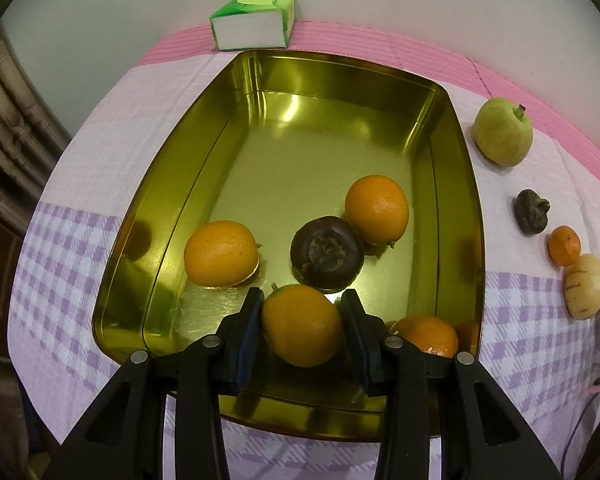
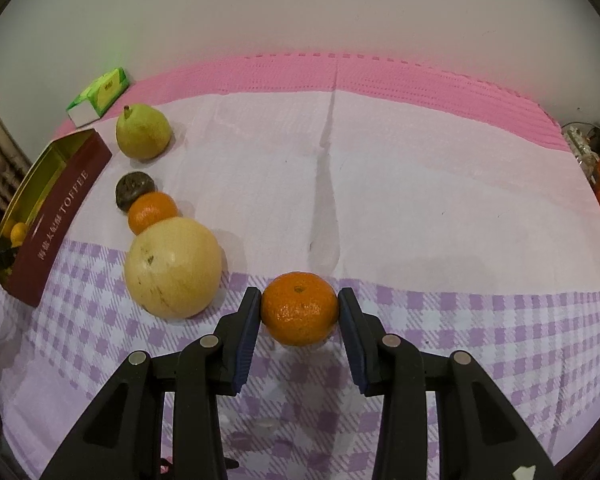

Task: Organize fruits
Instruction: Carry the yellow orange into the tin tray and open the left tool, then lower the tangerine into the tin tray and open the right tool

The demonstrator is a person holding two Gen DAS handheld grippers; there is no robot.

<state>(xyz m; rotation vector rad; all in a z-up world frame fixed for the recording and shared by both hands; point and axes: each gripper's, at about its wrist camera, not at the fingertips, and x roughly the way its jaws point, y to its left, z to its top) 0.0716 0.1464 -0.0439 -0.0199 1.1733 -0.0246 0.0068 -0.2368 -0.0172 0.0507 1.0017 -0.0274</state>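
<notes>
In the left wrist view my left gripper (image 1: 302,300) is shut on an orange (image 1: 302,325) and holds it over the near end of a gold tin (image 1: 148,184). In the tin lie two oranges (image 1: 221,253) (image 1: 377,209), a dark mangosteen (image 1: 327,254) and another orange (image 1: 430,334) at the near right corner. In the right wrist view my right gripper (image 2: 299,300) is shut on a tangerine (image 2: 299,308), just above the checked cloth. The tin (image 2: 56,216) stands at the far left there.
Right of the tin lie a green pear (image 1: 503,131) (image 2: 143,132), a small dark fruit (image 1: 532,212) (image 2: 134,186), a small tangerine (image 1: 565,245) (image 2: 152,212) and a pale yellow melon (image 1: 584,286) (image 2: 173,267). A green tissue pack (image 1: 254,20) (image 2: 98,96) lies by the wall.
</notes>
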